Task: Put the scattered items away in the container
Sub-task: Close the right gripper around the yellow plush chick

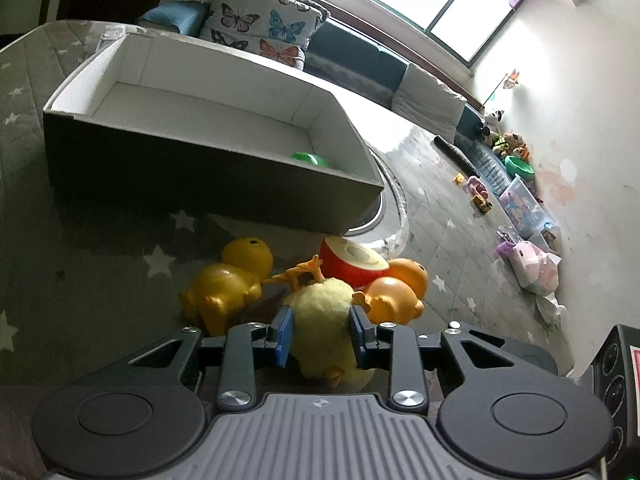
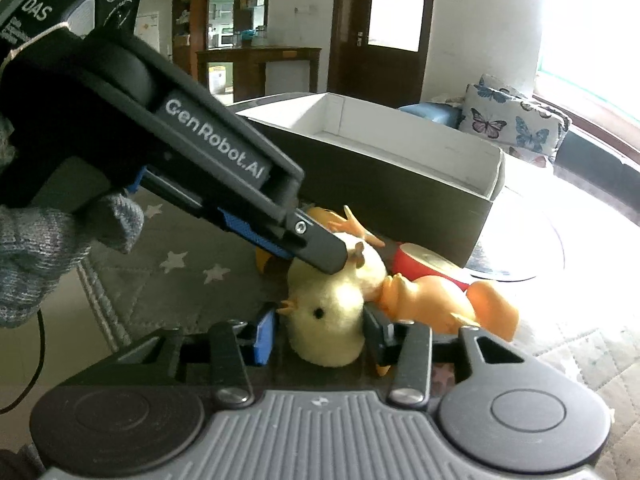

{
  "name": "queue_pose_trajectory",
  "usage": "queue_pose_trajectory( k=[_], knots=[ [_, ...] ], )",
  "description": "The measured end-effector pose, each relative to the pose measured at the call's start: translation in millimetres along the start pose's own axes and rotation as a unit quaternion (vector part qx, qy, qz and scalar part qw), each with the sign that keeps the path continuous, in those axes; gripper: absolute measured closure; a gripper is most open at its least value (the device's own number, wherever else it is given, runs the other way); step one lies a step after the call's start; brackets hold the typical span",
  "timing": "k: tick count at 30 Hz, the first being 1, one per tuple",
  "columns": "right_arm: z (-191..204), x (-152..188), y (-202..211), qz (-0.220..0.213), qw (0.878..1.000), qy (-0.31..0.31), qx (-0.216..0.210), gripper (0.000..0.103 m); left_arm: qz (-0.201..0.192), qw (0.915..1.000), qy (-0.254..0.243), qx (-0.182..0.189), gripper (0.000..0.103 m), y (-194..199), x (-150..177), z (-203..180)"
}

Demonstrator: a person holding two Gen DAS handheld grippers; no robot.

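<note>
Fluffy yellow chick sat gripped by both your grippers, left gripper and right gripper; you needed one release, then lift over box rim.

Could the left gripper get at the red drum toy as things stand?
Probably not directly: the left gripper is shut on the plush chick, which lies between it and the red drum toy.
</note>
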State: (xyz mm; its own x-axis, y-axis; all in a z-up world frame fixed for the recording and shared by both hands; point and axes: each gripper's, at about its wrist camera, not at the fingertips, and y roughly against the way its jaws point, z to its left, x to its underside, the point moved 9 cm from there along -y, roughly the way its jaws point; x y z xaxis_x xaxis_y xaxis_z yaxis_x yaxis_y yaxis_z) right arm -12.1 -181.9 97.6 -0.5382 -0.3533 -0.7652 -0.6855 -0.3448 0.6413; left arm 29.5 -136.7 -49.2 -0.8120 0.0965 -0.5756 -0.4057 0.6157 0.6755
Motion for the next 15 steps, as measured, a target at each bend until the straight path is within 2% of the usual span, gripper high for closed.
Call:
queue_pose_trajectory(
  k=[8, 15],
  knots=[
    [1, 10, 13, 0.004, 0.999, 0.011, -0.029, 0.058, 0.006, 0.9999, -0.002, 0.013, 0.068, 8, 10, -3],
    [6, 12, 14, 0.002, 1.0, 0.016, -0.025, 0.058, 0.004, 0.9996, 0.021, 0.018, 0.067, 1, 3, 2]
  ],
)
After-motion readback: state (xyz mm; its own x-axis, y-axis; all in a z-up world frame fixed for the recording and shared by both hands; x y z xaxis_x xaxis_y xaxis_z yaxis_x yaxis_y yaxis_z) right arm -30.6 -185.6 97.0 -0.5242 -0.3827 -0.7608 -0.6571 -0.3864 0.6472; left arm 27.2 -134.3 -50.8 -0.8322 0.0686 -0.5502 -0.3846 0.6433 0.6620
